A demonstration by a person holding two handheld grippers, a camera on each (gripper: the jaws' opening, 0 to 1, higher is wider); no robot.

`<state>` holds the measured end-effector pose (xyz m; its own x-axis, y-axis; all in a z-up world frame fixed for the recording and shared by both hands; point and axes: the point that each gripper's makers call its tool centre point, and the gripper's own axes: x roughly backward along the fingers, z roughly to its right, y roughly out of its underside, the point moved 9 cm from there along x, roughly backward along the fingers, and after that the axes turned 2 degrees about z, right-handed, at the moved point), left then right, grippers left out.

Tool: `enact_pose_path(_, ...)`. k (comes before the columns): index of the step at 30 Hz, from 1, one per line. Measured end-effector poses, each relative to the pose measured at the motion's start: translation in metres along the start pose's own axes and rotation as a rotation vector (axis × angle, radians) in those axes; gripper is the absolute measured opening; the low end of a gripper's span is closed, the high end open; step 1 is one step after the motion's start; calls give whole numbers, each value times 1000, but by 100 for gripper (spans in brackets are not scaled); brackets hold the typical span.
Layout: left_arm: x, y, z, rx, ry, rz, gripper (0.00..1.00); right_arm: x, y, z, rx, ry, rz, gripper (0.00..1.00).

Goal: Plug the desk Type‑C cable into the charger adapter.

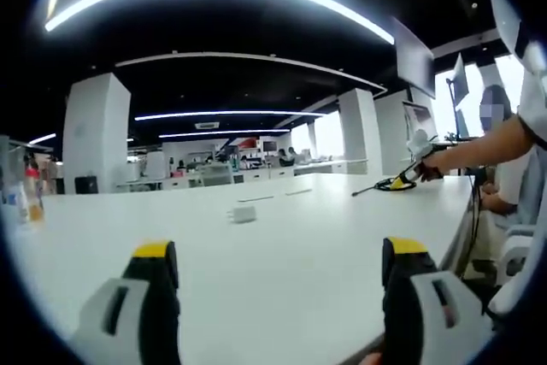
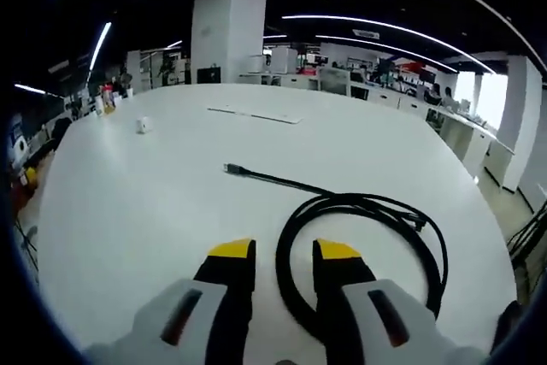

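A small white charger adapter (image 1: 244, 214) stands alone on the white table (image 1: 299, 279), ahead of my left gripper (image 1: 279, 250), whose jaws are spread wide with nothing between them. In the right gripper view the adapter (image 2: 143, 125) is far off to the left. A black cable (image 2: 367, 211) lies coiled on the table, its plug end (image 2: 231, 168) stretched out to the left. My right gripper (image 2: 285, 250) is open just above the coil's near left arc, which runs between its jaws. The left gripper view has the right gripper (image 1: 400, 182) in a person's hand over the coil (image 1: 386, 185).
Two thin flat strips (image 2: 256, 114) lie at the far side of the table (image 2: 128, 228). Bottles (image 1: 30, 196) stand at the table's left end. A seated person (image 1: 513, 177) is at the right edge. White pillars and desks stand behind.
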<state>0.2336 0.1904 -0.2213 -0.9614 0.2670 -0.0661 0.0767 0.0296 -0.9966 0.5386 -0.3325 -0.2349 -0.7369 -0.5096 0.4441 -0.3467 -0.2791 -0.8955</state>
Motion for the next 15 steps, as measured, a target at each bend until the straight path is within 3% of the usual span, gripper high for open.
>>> enact_pose_path(3,-1,0,0,0,3,-4,100,3,1,-1,-12,14,49,28)
enact_pose_path(11,-4,-1,2,4,14,-3,100,19,1,-40,11,45,131,34)
enact_pose_path(15,-4,0,5,8,18,-7,100,20,-1,-44,-1,68,161,37)
